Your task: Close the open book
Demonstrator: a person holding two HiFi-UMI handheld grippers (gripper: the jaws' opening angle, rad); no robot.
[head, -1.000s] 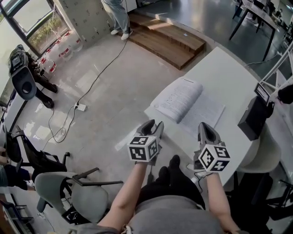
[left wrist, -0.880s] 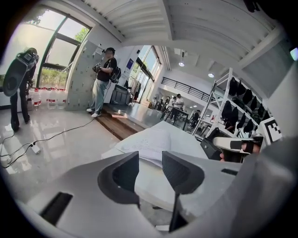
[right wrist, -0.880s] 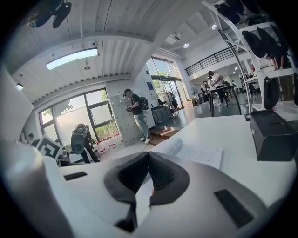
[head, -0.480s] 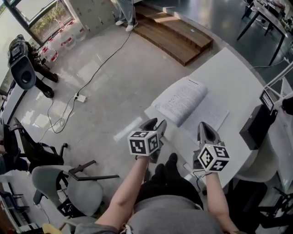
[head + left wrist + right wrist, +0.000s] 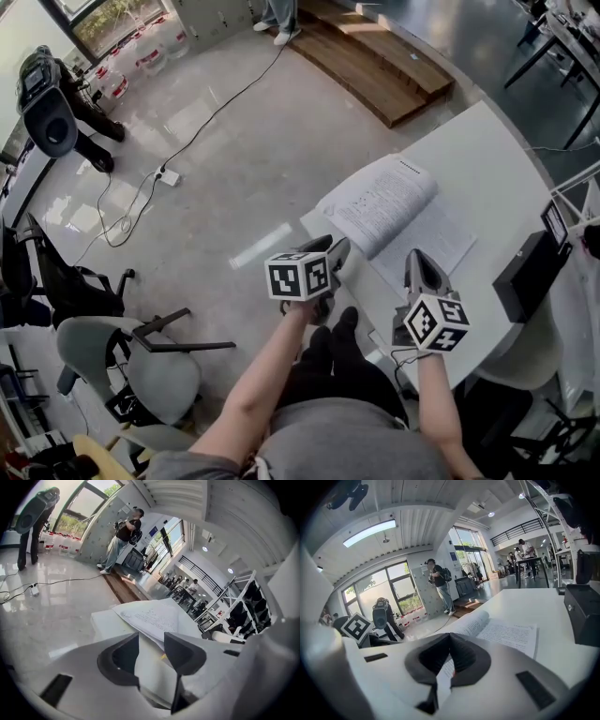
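Head view, set against a second earlier: the left claw is seen rolled over and brought slightly lower by the counter's near corner. Its jaws are held apart with nothing between them. The open book is left untouched, lying face up on the counter just beyond both claws, its left half bulging upward. The right claw is likewise eased forward, its jaws pressed together and empty. Closing is judged not yet begun; only the approach is under way. No open container is seen. A black box-shaped object is set at the counter's right, and its contents cannot be told.
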